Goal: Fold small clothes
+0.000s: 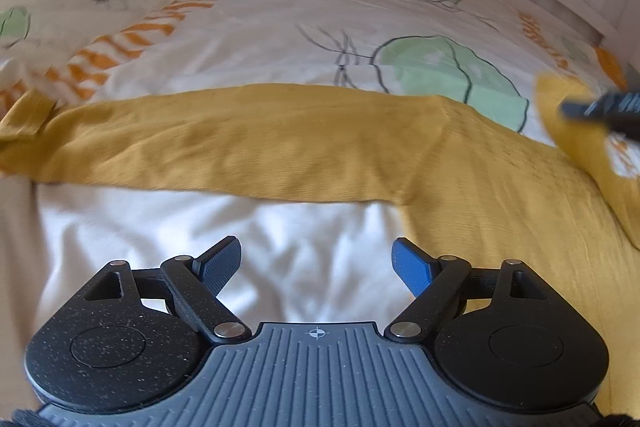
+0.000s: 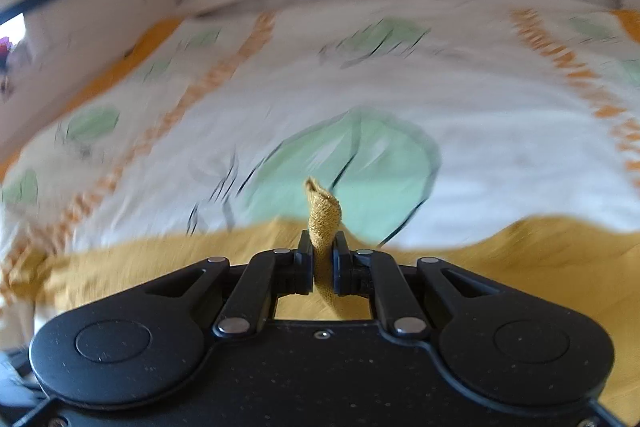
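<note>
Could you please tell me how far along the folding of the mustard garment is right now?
Early stage. Done: the mustard garment lies spread across the patterned bed cover, with no finished fold visible. In hand: the right gripper is shut on a bunched edge of it, lifted off the bed. Left: the left gripper is open over the white cloth, holding nothing; the folds remain to be made.

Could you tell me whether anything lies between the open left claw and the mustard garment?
Nothing visible does: ahead of the left claw is only bare white sheet, then the mustard garment. The right claw already pinches it.
</note>
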### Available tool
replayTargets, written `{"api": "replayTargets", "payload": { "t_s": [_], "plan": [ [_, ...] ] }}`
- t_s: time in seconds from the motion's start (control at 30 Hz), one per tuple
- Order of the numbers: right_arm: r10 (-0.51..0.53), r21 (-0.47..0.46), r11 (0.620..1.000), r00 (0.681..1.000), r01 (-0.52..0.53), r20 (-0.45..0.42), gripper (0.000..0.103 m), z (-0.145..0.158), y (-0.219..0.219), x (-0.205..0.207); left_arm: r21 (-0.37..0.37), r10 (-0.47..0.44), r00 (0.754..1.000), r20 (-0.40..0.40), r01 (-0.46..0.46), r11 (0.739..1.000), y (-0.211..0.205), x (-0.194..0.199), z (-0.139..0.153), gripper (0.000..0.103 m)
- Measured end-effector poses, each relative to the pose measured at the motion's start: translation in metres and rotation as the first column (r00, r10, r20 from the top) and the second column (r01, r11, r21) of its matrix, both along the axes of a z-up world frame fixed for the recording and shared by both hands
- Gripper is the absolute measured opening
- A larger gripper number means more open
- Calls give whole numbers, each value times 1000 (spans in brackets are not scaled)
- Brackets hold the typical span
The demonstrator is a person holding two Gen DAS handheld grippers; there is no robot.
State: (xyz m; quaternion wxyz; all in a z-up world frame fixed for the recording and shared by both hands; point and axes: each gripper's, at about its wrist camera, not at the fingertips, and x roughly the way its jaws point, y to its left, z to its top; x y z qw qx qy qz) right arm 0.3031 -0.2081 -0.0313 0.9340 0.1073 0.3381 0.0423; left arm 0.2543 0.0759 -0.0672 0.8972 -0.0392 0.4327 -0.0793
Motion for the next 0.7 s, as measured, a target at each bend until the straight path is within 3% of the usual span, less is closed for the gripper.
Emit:
{"api": "replayTargets", "payload": {
  "t_s": [0.1,0.2,0.27,0.3,0.33,0.43,0.7],
  "plan": [
    [49,-23,999,999,-49,-13,15,-22,29,-2,-26,16,1000,-10,-16,1000,10,2,0,81],
    [108,-19,994,994,-108,-4,28,-28,47,-16,-41,16,1000,-7,-17,999,14,3,2,77],
    [142,8,990,990,-142,8,43,-29,49,-26,-45,12,1000,2,-12,999,14,3,5,77],
    [146,12,989,989,-146,17,56,-27,47,-32,-48,7,1000,9,-7,999,12,3,7,77],
    [144,10,989,989,-145,31,64,-25,43,-39,-51,3,1000,15,-2,999,9,5,9,77],
    [145,-10,989,987,-145,66,64,-21,33,-62,-60,-21,999,28,22,998,-4,10,14,77],
    [63,-39,997,997,-61,48,65,-33,-16,-128,-82,-141,990,21,143,986,-68,25,7,76]
  ]
}}
